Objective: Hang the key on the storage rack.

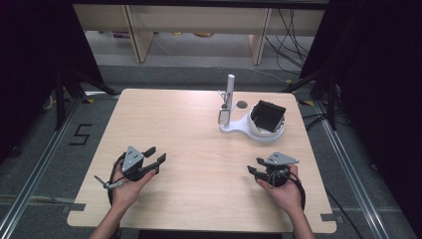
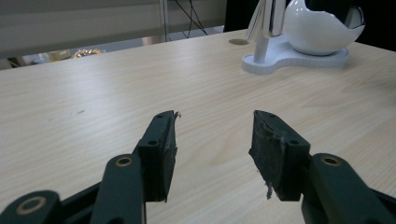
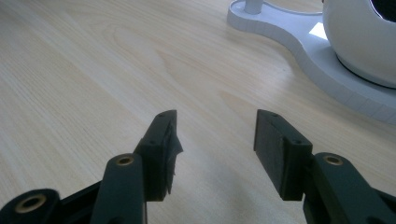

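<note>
Both grippers rest low over the near half of the table (image 1: 164,124), the left gripper (image 1: 155,155) and the right gripper (image 1: 255,166) each with jaws spread apart and nothing between them. Nearest them, at the far right, stands a white stand (image 1: 238,127): a flat keyhole-shaped base carrying a rounded white cup (image 1: 268,130) with a dark square insert (image 1: 267,115), and a slim upright post (image 1: 230,88). It looks like rigid, smooth plastic, probably light and slippery; the post or base edge seems the safest hold. Its long axis runs left-right across the table, post pointing up.
</note>
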The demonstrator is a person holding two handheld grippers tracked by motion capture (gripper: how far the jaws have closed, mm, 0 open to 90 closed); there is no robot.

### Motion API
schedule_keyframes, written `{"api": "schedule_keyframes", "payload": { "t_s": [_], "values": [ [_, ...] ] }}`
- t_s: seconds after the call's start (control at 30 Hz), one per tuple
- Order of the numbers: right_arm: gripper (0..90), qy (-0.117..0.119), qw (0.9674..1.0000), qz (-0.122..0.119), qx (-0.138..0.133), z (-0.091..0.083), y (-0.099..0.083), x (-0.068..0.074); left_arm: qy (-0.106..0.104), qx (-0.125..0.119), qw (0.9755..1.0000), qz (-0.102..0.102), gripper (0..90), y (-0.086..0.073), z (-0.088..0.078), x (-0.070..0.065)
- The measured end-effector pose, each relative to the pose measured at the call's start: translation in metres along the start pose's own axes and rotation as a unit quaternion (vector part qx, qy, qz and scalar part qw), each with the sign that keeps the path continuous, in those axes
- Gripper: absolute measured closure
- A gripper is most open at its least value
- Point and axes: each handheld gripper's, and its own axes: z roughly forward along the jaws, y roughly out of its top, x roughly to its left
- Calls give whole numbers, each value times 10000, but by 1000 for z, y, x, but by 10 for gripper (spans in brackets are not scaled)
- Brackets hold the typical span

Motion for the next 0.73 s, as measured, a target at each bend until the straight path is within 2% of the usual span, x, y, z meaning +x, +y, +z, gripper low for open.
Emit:
{"api": "schedule_keyframes", "payload": {
  "t_s": [0.03, 0.07, 0.1, 0.13, 0.17, 0.2, 0.3, 0.33, 0.43, 0.47, 0.73],
  "values": [
    [503, 33, 10000, -38, 4, 1, 0, -1, 41, -21, 10000, -54, 494, -3, -2, 1],
    [503, -103, 9998, -131, -83, 1, 0, -1, 88, -35, 9999, -83, 492, -6, -3, 2],
    [503, -146, 9998, -103, -81, 0, 0, 0, 141, -73, 9998, -126, 490, -8, -5, 2],
    [503, -87, 9999, -91, -30, 0, 0, 1, 169, -74, 9997, -139, 488, -10, -6, 3],
    [503, -57, 10000, 36, 11, 0, 0, 3, 179, -63, 9997, -147, 484, -11, -6, 3],
    [503, -63, 10000, 14, 1, 0, 0, 3, 190, -125, 9996, -159, 484, -13, -6, 3],
    [503, -45, 10000, -40, -9, 2, -1, 3, 256, -82, 9995, -163, 481, -16, -8, 3],
    [503, -58, 10000, -76, -28, 2, -1, 3, 231, -128, 9995, -165, 480, -17, -7, 3],
    [503, -47, 9999, -90, -31, 2, -1, 3, 209, -90, 9997, -129, 478, -20, -6, 3],
    [503, 5, 10000, -21, 23, 1, -1, 4, 223, -29, 9997, -109, 478, -20, -6, 2],
    [503, -21, 10000, -39, 1, 1, -2, 3, 212, -2, 9997, -72, 471, -21, -5, 2]
  ]
}}
